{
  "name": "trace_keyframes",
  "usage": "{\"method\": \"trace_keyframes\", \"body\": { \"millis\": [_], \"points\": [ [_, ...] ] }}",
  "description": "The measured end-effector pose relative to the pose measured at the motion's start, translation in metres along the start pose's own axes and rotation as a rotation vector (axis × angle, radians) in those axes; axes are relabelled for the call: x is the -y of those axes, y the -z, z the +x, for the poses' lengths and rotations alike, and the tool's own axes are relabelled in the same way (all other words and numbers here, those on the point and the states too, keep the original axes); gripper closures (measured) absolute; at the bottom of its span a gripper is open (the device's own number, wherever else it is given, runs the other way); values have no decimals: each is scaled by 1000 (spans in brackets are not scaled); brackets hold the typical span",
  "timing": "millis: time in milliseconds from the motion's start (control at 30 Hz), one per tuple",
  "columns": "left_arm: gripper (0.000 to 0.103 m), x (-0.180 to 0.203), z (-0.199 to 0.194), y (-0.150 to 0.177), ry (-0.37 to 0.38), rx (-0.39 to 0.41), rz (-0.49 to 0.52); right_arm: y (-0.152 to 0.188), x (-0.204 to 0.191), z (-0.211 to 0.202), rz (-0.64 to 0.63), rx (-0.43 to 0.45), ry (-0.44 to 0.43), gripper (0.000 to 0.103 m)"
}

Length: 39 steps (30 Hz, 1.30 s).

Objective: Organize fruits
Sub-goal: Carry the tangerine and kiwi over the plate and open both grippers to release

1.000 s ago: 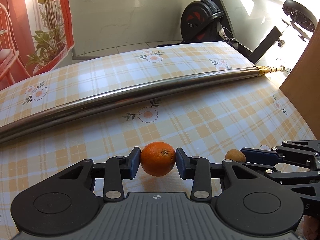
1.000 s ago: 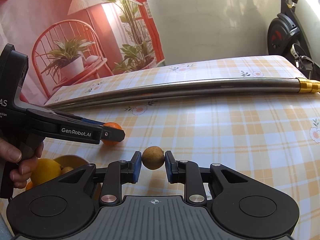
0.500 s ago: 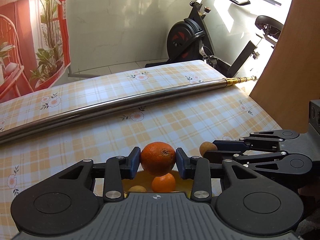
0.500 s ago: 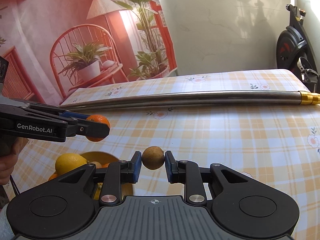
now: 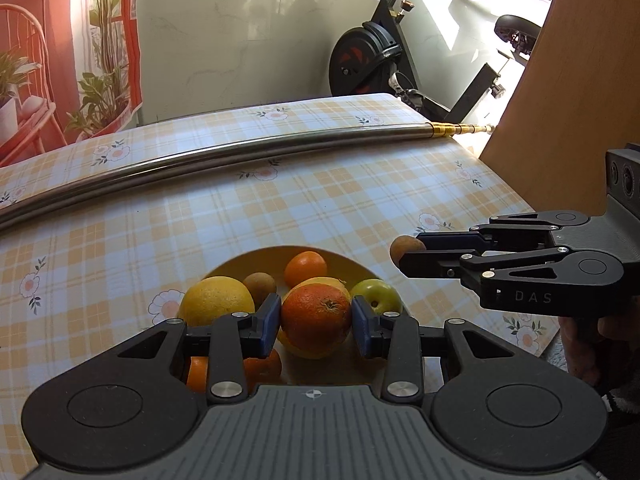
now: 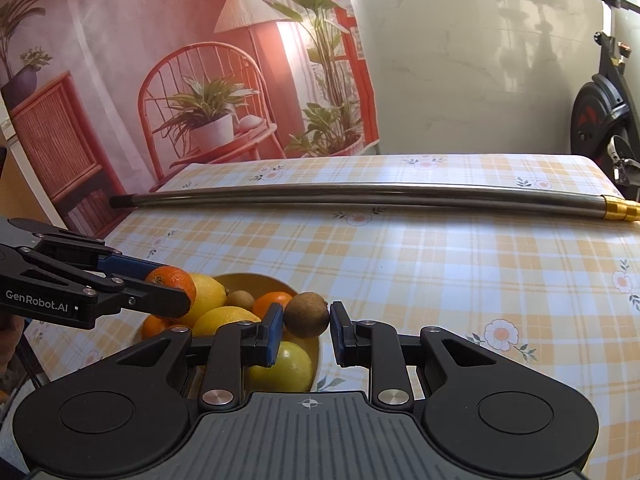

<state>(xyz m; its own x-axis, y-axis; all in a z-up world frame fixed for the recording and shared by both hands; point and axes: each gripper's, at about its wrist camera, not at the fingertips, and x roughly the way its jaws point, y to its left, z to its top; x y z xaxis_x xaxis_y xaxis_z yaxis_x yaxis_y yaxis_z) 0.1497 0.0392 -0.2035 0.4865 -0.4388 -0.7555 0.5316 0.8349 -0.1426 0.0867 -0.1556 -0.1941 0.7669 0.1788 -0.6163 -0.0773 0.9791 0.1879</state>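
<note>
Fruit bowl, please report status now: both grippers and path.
Left gripper shut on orange, above bowl. Right gripper shut on small brown fruit, near bowl rim. Nothing blocks the drop.

The bench [image 5: 360, 200] wears a cloth checked in orange, white and pale blue, sprinkled with small white flowers. Across its far side lies a long metal tube [image 5: 248, 152] — two steel lengths side by side, capped in gold at the right end, dark at the left. Nearer the camera a yellow bowl [image 5: 256, 258] stands directly on the cloth, well apart from the tube — it is filled with oranges, lemons, a green fruit and small brown ones.
</note>
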Motion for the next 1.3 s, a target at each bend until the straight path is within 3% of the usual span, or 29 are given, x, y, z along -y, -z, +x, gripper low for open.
{"method": "trace_keyframes", "body": {
  "millis": [733,1300],
  "points": [
    [63,-1,37,36,34,-111,-44,31,-34,1,-82,-109,-65,80],
    [63,-17,24,44,39,-82,-97,43,-44,8,-104,-196,-117,80]
  ]
}}
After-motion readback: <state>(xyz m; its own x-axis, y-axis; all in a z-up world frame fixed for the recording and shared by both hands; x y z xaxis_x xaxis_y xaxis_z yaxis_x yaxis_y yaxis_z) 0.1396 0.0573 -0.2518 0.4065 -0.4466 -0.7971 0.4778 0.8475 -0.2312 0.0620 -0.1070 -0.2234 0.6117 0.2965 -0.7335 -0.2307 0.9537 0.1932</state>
